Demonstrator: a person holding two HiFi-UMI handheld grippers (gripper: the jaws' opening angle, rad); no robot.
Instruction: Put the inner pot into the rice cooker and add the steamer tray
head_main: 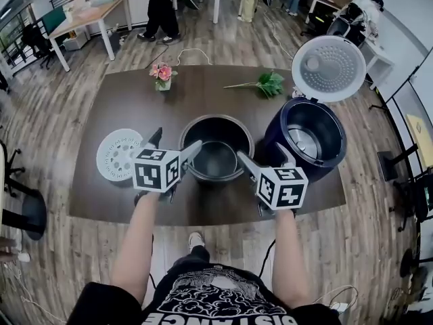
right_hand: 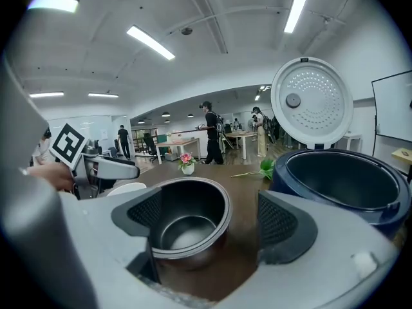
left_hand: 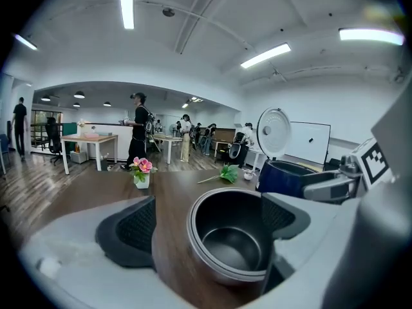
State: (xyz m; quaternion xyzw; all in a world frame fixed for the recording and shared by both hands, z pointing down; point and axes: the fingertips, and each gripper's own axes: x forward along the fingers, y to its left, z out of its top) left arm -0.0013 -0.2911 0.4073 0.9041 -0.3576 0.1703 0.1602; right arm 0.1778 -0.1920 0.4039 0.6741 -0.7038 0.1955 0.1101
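Count: one inner pot (head_main: 216,161), one rice cooker (head_main: 308,137), one steamer tray (head_main: 116,156), two tools, one flower vase (head_main: 162,75), one leafy sprig (head_main: 269,83), all on one dark bench (head_main: 203,97).
Pot: upright and empty at the near middle of the bench, outside the cooker, just left of it.
Cooker: dark blue, at the right; its round lid (head_main: 329,68) stands raised on the far side and the cavity is bare.
Tray: white, perforated, flat on the bench at the left, well apart from the cooker.
Left tool (head_main: 176,141): jaws spread wide, set either side of the pot's left wall, one jaw over the pot's mouth and one outside. It is not clamped.
Right tool (head_main: 262,153): jaws likewise spread, set either side of the pot's right wall between pot and cooker. It grips nothing.
Arms: left forearm (head_main: 135,239) and right forearm (head_main: 291,256) reach forward side by side, and the tools angle in toward the pot.
Far side: vase left of centre, sprig right of centre.
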